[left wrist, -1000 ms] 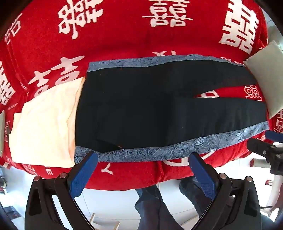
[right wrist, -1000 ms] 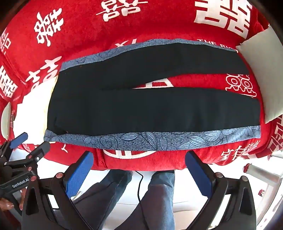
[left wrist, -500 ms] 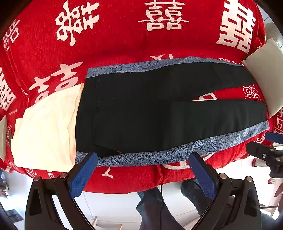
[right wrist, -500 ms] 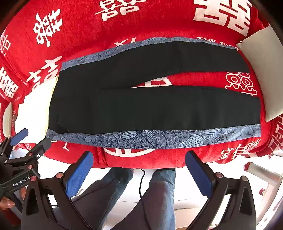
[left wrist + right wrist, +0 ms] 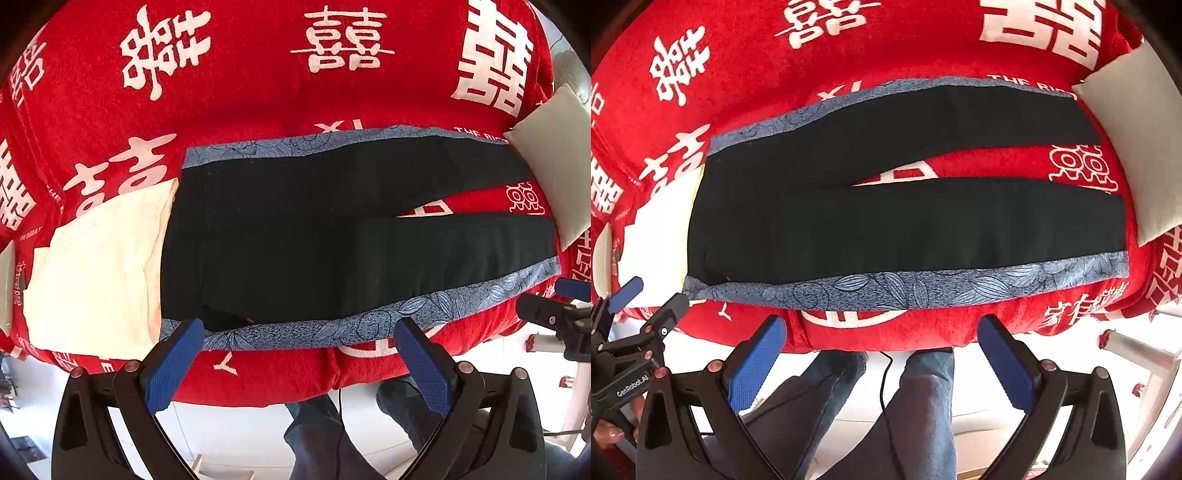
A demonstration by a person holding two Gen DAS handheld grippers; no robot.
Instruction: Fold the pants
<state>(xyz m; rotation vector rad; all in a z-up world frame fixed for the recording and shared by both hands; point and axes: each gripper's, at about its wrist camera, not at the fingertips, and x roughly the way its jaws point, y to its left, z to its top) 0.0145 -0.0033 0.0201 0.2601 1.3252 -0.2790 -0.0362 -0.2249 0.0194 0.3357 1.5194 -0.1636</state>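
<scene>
Item: black pants (image 5: 332, 236) with a blue patterned stripe down each outer seam, laid flat and full length on the red cover (image 5: 258, 85) printed with white characters.
Orientation: waistband toward my left, both leg ends toward my right; the two legs lie apart from the knee down, with a wedge of red showing between them.
Near edge: the stripe of the nearer leg (image 5: 905, 288) runs along the front edge of the red cover, just ahead of both of my grippers.
Neighbours: a cream folded cloth (image 5: 99, 266) touches the waistband end; a pale cushion (image 5: 554, 162) sits at the leg ends.
Left gripper (image 5: 295, 350): my fingers are spread wide and hold nothing; they hover just short of the near stripe, at the waist half.
Right gripper (image 5: 879, 347): my fingers are likewise wide apart and empty, over the front edge, below the near stripe around the middle of the leg.
Done: as far as I can judge, only the spreading out; no fold is visible.
Left: everything, as I judge it. Bring one leg over onto the other, then fold the length down.
Stage: very start, the first grasp not yet taken.
</scene>
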